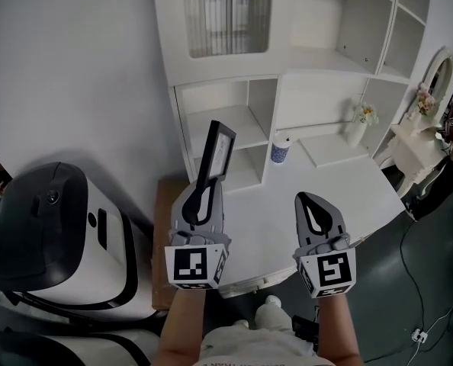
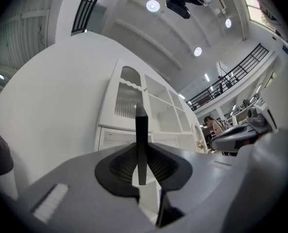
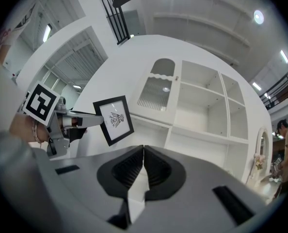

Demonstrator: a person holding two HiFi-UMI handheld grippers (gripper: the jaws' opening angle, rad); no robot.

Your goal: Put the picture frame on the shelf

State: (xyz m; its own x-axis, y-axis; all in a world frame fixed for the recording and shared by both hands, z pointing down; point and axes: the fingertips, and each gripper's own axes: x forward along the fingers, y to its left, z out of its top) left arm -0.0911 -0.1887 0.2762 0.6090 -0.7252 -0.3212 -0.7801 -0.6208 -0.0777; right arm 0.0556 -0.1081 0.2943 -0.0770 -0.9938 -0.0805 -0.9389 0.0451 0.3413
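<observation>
Left gripper view shows the left gripper (image 2: 141,148) with its dark ribbed fingers (image 2: 120,165) pinching the black-rimmed rectangular picture frame (image 2: 141,125) edge-on, the narrow gap between them filled by the frame's lower part. Head view shows the frame held in the air, upright and slightly tilted. It is in front of the low open compartments of the tall white shelf unit (image 1: 287,78) and rests on nothing. Right gripper view shows the right gripper (image 3: 143,152) with its fingers (image 3: 127,166) pressed together and nothing between them. This gripper hangs above the white table (image 1: 352,197), apart from the frame.
</observation>
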